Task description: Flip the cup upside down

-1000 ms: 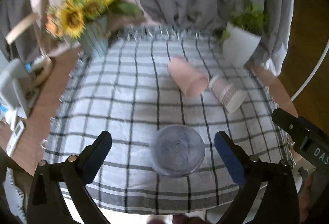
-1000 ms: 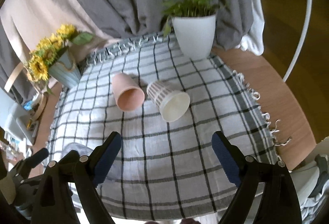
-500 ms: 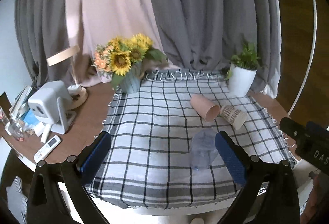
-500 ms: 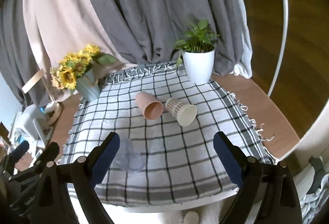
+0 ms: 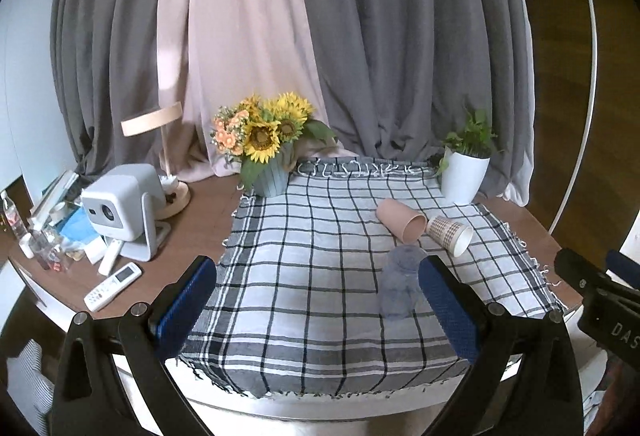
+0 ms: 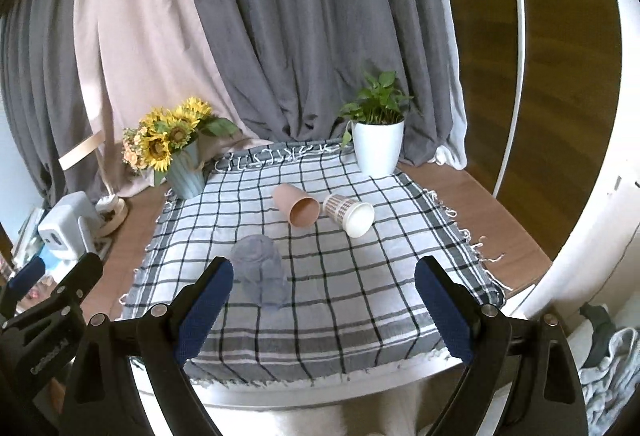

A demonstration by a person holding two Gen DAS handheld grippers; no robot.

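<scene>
Cup flipped: clear cup [image 6: 260, 276] stands mouth-down, lower centre of the checked cloth [image 6: 360, 276], apparently done.
Both the left gripper [image 5: 316, 302] and right gripper [image 6: 322, 302] hang wide open, empty, well clear. Behind it, plant pot [image 6: 378, 148], sunflower vase [image 6: 186, 168], pink cup [image 6: 298, 208] and patterned cup [image 6: 348, 214] on their sides; nothing blocks it.

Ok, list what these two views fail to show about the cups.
- Clear cup: left view, its right side sits behind the gripper's right finger; see-through walls blur rim and base in both views.
- Pink cup: its base faces away in both views.
- Patterned cup: too small to read its print.
</scene>
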